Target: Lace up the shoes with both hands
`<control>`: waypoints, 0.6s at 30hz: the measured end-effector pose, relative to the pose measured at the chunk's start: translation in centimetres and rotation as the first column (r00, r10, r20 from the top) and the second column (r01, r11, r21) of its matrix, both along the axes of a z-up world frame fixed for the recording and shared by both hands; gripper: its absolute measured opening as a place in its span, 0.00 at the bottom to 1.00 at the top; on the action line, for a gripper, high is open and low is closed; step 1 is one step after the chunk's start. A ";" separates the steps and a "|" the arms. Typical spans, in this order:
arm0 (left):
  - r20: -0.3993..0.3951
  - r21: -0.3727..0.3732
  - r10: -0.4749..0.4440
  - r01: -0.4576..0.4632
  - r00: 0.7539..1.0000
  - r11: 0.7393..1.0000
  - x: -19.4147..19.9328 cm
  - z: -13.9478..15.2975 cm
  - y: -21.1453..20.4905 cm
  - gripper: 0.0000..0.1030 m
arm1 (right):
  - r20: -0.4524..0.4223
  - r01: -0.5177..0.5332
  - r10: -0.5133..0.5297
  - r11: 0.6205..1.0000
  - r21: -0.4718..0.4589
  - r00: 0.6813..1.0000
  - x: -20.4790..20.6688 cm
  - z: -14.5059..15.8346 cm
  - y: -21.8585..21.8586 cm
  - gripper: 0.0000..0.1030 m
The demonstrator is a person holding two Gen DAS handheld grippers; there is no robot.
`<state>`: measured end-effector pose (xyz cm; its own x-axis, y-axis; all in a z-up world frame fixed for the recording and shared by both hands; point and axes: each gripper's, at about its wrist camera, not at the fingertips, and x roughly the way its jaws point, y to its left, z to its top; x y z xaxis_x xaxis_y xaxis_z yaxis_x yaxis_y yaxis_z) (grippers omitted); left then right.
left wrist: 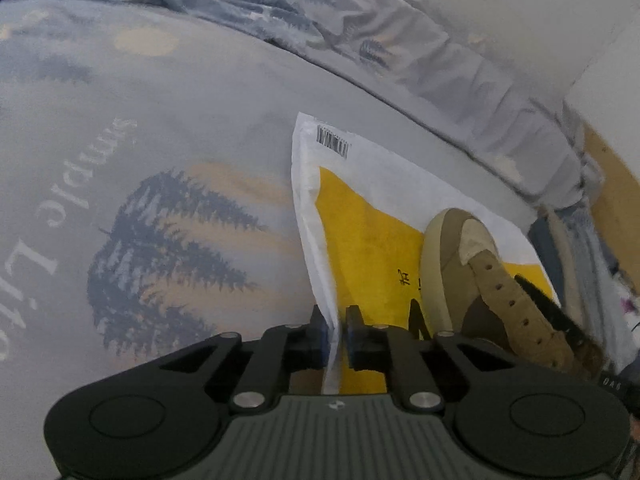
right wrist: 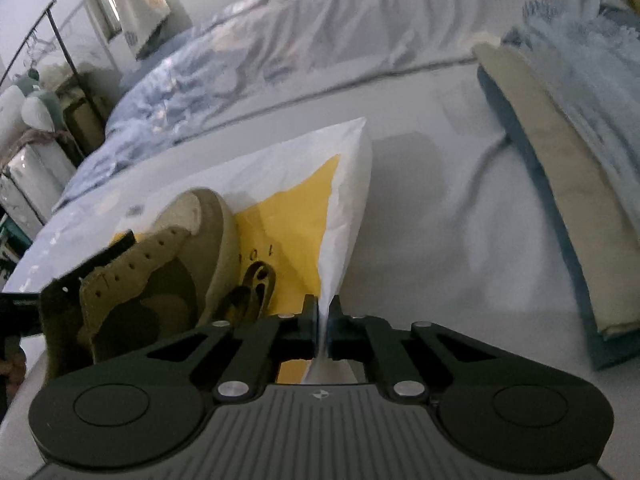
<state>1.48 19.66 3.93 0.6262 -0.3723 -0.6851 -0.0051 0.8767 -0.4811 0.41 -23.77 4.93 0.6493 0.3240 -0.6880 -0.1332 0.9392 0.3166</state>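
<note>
Item: tan and brown suede shoe (left wrist: 492, 280), unlaced, eyelets empty along the tan flap, dark tongue standing up; lies on a white and yellow plastic mailer bag (left wrist: 360, 232) spread on a bed. Bed covering: grey-blue printed sheet (left wrist: 160, 160) with a tree motif and lettering; rumpled duvet (left wrist: 400, 40) behind it. Left gripper (left wrist: 335, 330): jaws narrow, pinching the white left edge of the bag, the shoe off to its right. Right gripper (right wrist: 323, 326): jaws nearly together, clamped on the bag's (right wrist: 344, 184) white right edge, which rises in a taut fold between the fingers; the shoe (right wrist: 160, 264) sits to its left, sole edge toward the camera. Also present: folded blue and beige blanket (right wrist: 560, 184) at the right, clothes rack (right wrist: 60, 40) at the far left. No lace discernible in either view.
</note>
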 end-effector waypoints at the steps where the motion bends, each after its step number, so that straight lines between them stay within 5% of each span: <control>1: 0.002 0.016 0.015 -0.015 1.000 1.000 -0.2 0.4 0.0 0.21 | -0.003 0.006 -0.006 1.000 -0.006 1.000 0.1 -0.3 -0.2 0.10; 3: 0.008 0.048 0.044 -0.044 0.999 0.998 -0.6 1.1 0.1 0.34 | 0.000 0.037 -0.037 0.999 -0.012 0.999 0.0 -0.7 -0.7 0.24; 5: 0.015 0.080 0.072 -0.073 0.997 0.994 -1.0 1.9 0.2 0.58 | 0.020 0.090 -0.090 0.995 -0.036 0.996 -0.7 0.0 -0.7 0.35; 7: 0.032 0.106 0.103 -0.105 0.994 0.989 -1.6 2.8 0.3 0.59 | 0.044 0.143 -0.140 0.988 -0.059 0.989 -1.3 0.7 -0.6 0.39; 11: 0.162 0.058 0.169 -0.180 0.972 0.982 -4.6 4.9 0.4 0.59 | 0.229 0.164 -0.135 0.980 -0.113 0.964 -3.6 3.9 1.5 0.52; 15: 0.382 -0.022 0.208 -0.217 0.900 0.976 -8.3 6.7 -1.3 0.62 | 0.366 0.161 -0.115 0.982 -0.096 0.924 -6.4 6.1 2.8 0.56; 18: 0.557 -0.006 0.150 -0.177 0.817 0.984 -11.2 7.6 -3.6 0.84 | 0.404 0.144 -0.113 0.988 -0.048 0.908 -8.0 7.4 4.0 0.60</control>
<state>-9.68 16.07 11.48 0.9536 -0.2082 -0.2176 0.1050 0.9070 -0.4078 -7.61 -19.74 12.35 0.9073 0.1771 -0.3815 -0.1105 0.9755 0.1902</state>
